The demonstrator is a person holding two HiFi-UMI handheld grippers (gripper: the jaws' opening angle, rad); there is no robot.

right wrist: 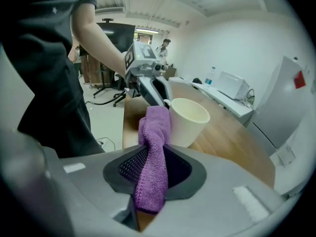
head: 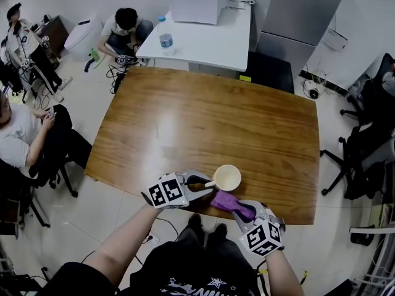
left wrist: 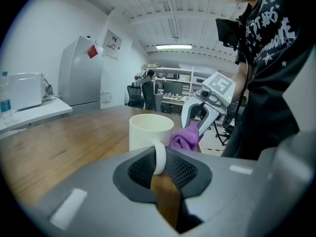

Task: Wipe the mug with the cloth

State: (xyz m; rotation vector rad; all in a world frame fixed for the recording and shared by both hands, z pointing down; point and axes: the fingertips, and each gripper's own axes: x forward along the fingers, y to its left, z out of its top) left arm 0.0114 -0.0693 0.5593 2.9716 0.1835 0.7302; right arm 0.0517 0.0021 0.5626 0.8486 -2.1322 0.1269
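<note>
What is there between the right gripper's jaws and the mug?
The purple cloth, clamped in the right gripper, reaches toward the mug; nothing else lies there. The right gripper view shows it best.

Wooden table (head: 203, 122), glossy brown top, light glare near centre. Cream mug (head: 226, 177) upright, close to 6 o'clock edge. White table (head: 203, 42) beyond 12 o'clock edge carries water bottle (head: 166, 42), white box (head: 197, 2).

The mug (head: 226, 177) sits on the table (head: 203, 116), cloth (head: 228, 202) beside.

mug (head: 226, 177) 1 | cloth (head: 224, 200) 1 | left gripper (head: 205, 184), right gripper (head: 245, 212) 2 | tables (head: 185, 122) 2 | seated people (head: 125, 28) perhaps 3
</note>
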